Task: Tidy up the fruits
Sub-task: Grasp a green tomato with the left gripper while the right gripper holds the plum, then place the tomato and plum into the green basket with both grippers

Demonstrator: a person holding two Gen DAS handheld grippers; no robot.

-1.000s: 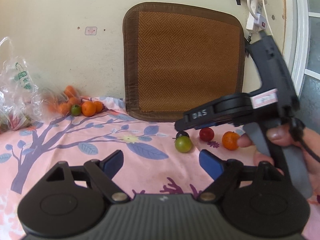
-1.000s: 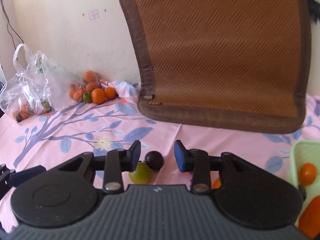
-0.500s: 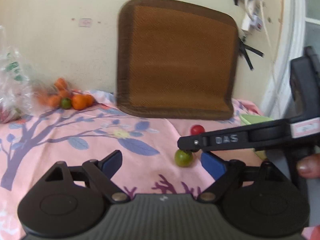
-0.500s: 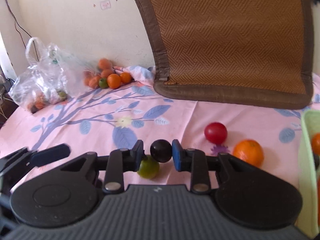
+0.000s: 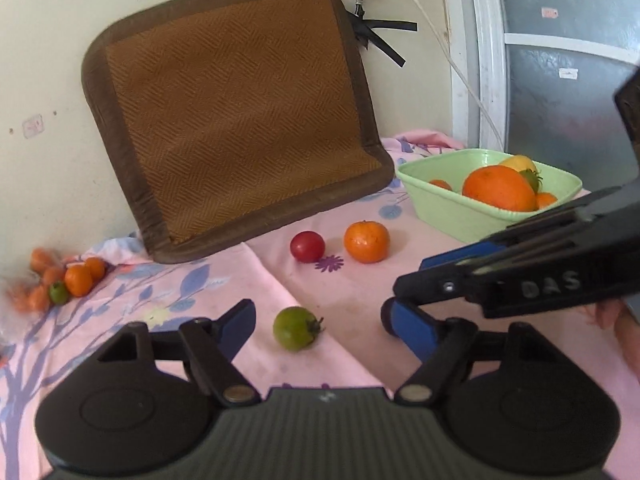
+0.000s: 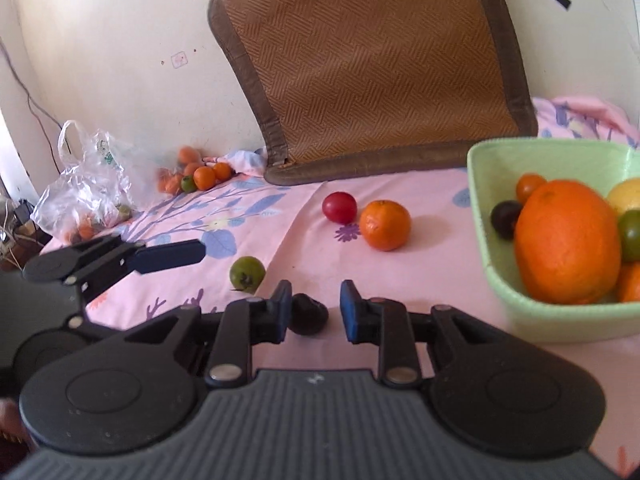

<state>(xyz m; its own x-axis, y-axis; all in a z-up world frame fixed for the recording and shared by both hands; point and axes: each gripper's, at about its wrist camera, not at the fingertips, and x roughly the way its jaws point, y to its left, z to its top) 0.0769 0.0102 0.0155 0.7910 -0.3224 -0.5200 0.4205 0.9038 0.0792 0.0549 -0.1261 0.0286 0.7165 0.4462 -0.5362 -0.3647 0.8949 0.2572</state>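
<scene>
A green fruit (image 5: 296,328) lies on the pink cloth between the fingertips of my left gripper (image 5: 324,324). Its jaws are closing, with the pads clear of the fruit. My right gripper (image 6: 314,312) holds a small dark fruit (image 6: 308,316) between its blue pads, jaws still closing, just left of the green basin (image 6: 480,216). That basin (image 5: 448,216) holds a big orange (image 6: 568,240) and several smaller fruits. A red tomato (image 5: 307,246) and an orange (image 5: 367,241) sit on the cloth between the green fruit and the basin. The right gripper (image 5: 412,276) reaches in from the right.
A brown woven cushion (image 5: 240,112) leans on the wall behind the fruit. Several small oranges (image 6: 204,176) are piled at the far left by a clear plastic bag (image 6: 88,192). One of the left gripper's fingers (image 6: 172,257) shows at the left. A white cable (image 5: 460,72) hangs by the door frame.
My right gripper closed on the dark fruit and carried it right, toward the basin. The left gripper swung right and rolled, bringing the basin into view, and its jaws narrowed around the green fruit.
</scene>
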